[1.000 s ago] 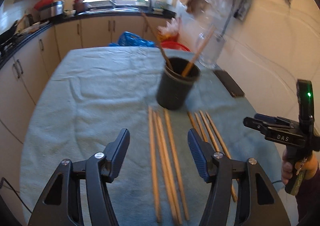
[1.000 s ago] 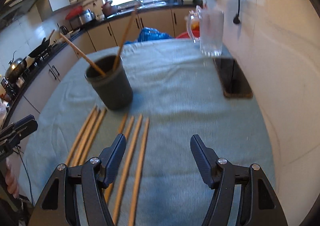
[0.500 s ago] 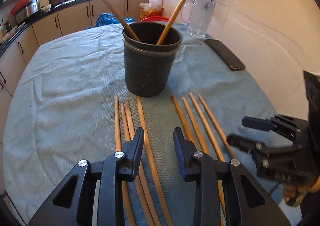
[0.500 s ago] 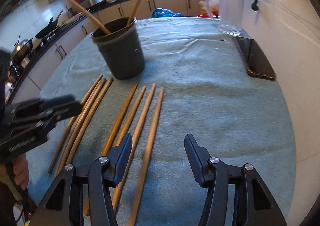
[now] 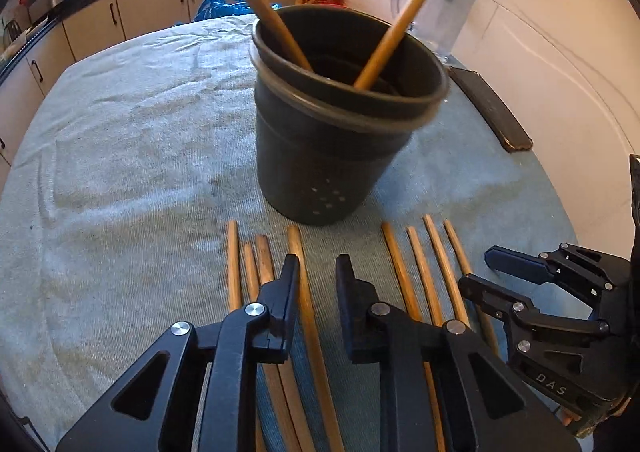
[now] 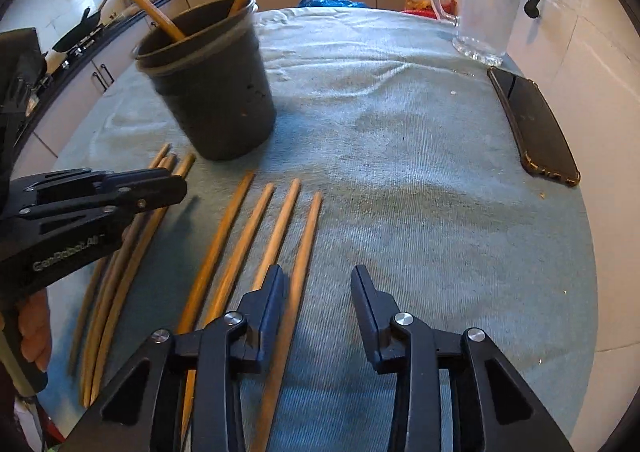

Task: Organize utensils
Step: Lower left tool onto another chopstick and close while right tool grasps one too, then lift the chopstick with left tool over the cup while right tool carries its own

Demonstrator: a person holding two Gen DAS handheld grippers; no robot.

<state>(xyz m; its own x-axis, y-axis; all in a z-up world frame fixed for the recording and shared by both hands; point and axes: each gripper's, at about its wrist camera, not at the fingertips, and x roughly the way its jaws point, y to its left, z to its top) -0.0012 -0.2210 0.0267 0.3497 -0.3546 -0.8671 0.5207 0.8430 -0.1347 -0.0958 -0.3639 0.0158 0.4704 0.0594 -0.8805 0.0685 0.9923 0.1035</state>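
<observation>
One chopstick between left fingers

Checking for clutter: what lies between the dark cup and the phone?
Only bare towel between the dark cup and phone, seen in the right wrist view.

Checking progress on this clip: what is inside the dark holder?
Two wooden chopsticks lean inside the dark holder, tops sticking out over opposite sides of the rim. An inner ring shows lower down. The holder's wall hides their lower ends and the bottom.
</observation>
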